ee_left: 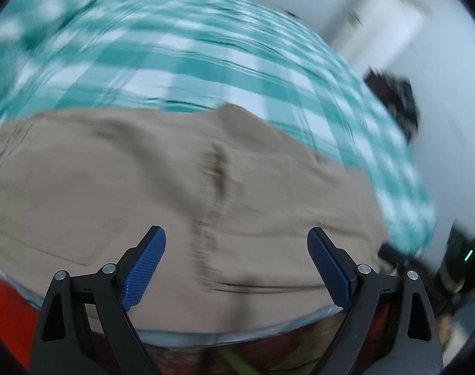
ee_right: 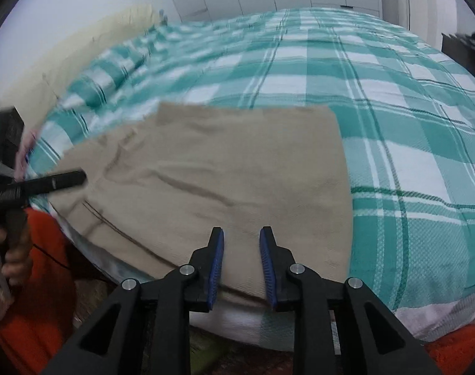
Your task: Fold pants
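The folded tan pants (ee_right: pixel 225 168) lie on the bed (ee_right: pixel 393 100) near its front edge. The left gripper (ee_left: pixel 236 243) hovers above them, fingers spread wide and empty. The right gripper (ee_right: pixel 241 250) has its fingers slightly apart, gripping nothing.

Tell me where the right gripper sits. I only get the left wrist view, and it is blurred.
Observer: The right gripper hangs over the near edge of the pants. Its jaws are narrowly apart with nothing between them.
Operator: Describe the right edge of the pants.
Observer: It runs straight from the far corner to the near edge and lies flat on the checked blanket.
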